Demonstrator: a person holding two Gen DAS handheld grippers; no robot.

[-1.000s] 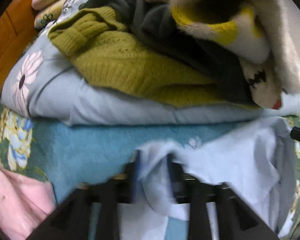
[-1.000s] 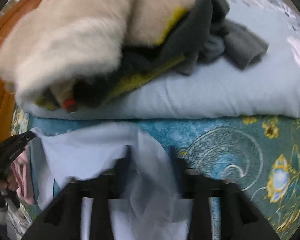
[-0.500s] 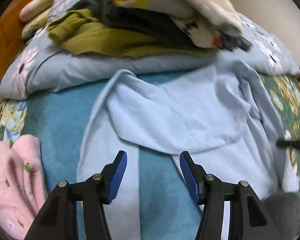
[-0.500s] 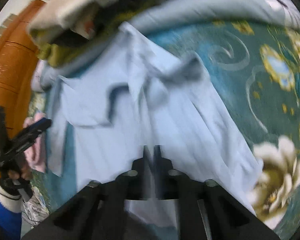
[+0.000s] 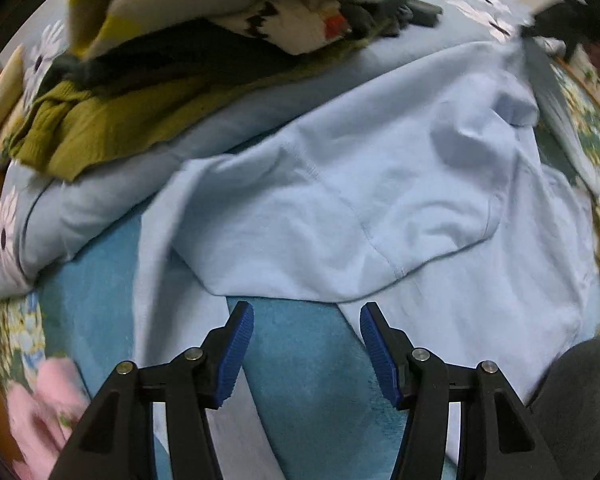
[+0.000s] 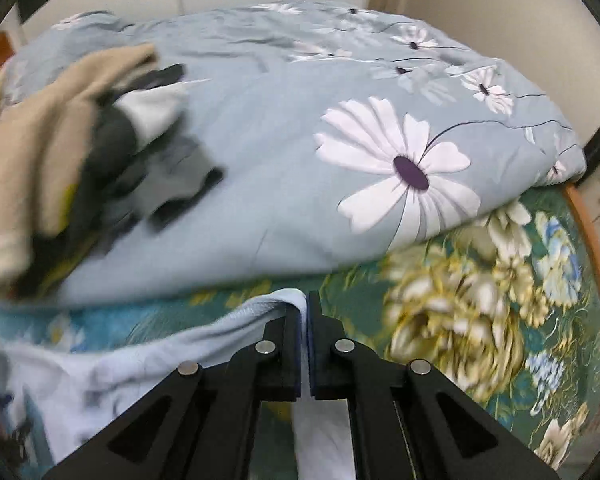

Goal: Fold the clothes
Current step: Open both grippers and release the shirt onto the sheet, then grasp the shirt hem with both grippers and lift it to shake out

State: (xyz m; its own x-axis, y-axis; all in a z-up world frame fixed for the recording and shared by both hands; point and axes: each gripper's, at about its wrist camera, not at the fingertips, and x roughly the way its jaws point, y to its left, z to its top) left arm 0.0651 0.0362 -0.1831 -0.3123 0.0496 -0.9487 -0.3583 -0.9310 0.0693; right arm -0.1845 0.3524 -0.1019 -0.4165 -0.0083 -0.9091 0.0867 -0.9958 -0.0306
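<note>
Left tongs [image 5: 306, 344] apart above light-blue garment [image 5: 380, 208], right tongs [image 6: 305, 312] clamped on its edge, no readable writing

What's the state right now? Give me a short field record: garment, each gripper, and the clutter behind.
garment: light blue garment spread on the teal floral bedspread, partly folded over itself
left gripper: left gripper open, above bare bedspread at the garment's near edge, holding nothing
right gripper: right gripper shut on an edge of the garment
clutter: pile of clothes on the grey-blue daisy quilt
other: pink cloth at lower left
</note>
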